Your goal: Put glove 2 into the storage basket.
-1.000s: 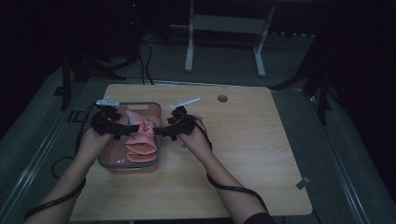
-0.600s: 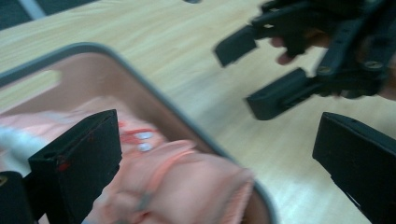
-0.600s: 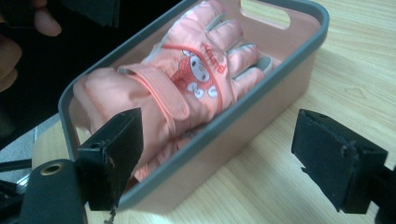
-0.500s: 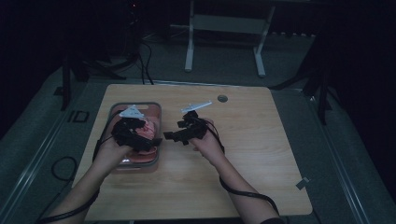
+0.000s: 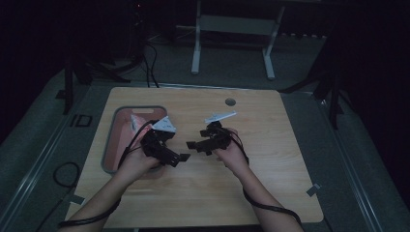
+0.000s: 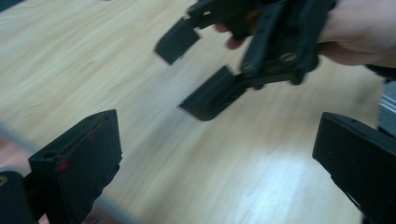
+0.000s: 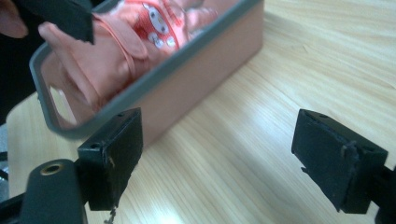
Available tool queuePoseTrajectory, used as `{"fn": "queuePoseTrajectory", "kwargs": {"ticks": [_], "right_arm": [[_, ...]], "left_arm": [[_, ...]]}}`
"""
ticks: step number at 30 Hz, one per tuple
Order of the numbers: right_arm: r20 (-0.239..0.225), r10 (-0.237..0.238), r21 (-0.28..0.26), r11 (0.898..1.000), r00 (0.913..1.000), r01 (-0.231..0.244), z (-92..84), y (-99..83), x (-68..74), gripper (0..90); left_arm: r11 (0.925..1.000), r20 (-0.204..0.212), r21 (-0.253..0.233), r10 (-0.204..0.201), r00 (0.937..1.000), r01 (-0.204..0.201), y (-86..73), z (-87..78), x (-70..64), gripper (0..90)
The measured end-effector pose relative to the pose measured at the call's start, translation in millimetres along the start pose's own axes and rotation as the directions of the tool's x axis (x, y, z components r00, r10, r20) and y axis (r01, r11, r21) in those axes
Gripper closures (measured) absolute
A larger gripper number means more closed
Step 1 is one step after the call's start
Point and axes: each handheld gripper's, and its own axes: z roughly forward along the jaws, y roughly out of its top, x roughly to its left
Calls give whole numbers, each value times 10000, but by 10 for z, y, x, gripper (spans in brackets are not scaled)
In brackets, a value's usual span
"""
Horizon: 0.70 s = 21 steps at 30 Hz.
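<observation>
A pink bin (image 5: 110,145) with a grey rim (image 7: 154,77) stands on the left of the wooden table. Pink cloth (image 7: 112,51) with a cartoon print lies inside it. In the high view my left gripper (image 5: 177,154) hovers just right of the bin, over bare wood, open and empty. My right gripper (image 5: 197,146) faces it a short gap away, also open and empty. The left gripper view has my own jaws wide apart (image 6: 215,172) and the right gripper (image 6: 219,70) close ahead. My right gripper (image 7: 226,158) points at the bin's side wall.
The wooden table (image 5: 270,159) has bare room to the right and in front. A small round grommet (image 5: 230,102) sits near the far edge. Cables trail from both grippers along the forearms. Dark floor and a metal stand (image 5: 232,29) lie beyond the table.
My left gripper has moved right and nearer, from over the bin to the bare table. The right gripper has drifted nearer too, so the two now face each other closely.
</observation>
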Motion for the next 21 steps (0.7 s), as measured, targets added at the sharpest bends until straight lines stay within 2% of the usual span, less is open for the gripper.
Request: {"fn": "queuePoseTrajectory", "kwargs": {"ticks": [1, 2, 5, 9, 14, 16, 20, 21], "right_arm": [[0, 0, 0, 10000, 10000, 0, 0, 0, 0, 158], [229, -100, 129, 9999, 9997, 98, -58, -84, -38, 155], [247, -38, 89, 10000, 9997, 36, -106, -149, -74, 155], [283, -286, 104, 9995, 9992, 283, -150, -245, -90, 153], [261, -279, 154, 9995, 9993, 275, -171, -412, -117, 144], [369, -339, 161, 9993, 9987, 333, -182, -479, -125, 144], [267, -451, 211, 9988, 9986, 445, -215, -630, -138, 144], [256, -436, 237, 9988, 9987, 430, -221, -659, -141, 144]], "left_arm": [[10000, 0, 0, 0, 10000, 0, 0, 0, 0, 15], [9991, 198, 79, 417, 9989, -418, 62, 118, -162, 15], [9978, 371, 182, 636, 9973, -643, 81, 215, -250, 16], [9927, 422, 414, 1115, 9929, -1132, 73, 332, -381, 15], [9875, 780, 741, 1332, 9880, -1390, 19, 496, -500, 16], [9871, 989, 736, 1345, 9860, -1420, -3, 552, -543, 15], [9853, 1194, 752, 1438, 9824, -1534, -48, 642, -617, 16], [9843, 1349, 753, 1484, 9797, -1595, -63, 671, -641, 15]]}}
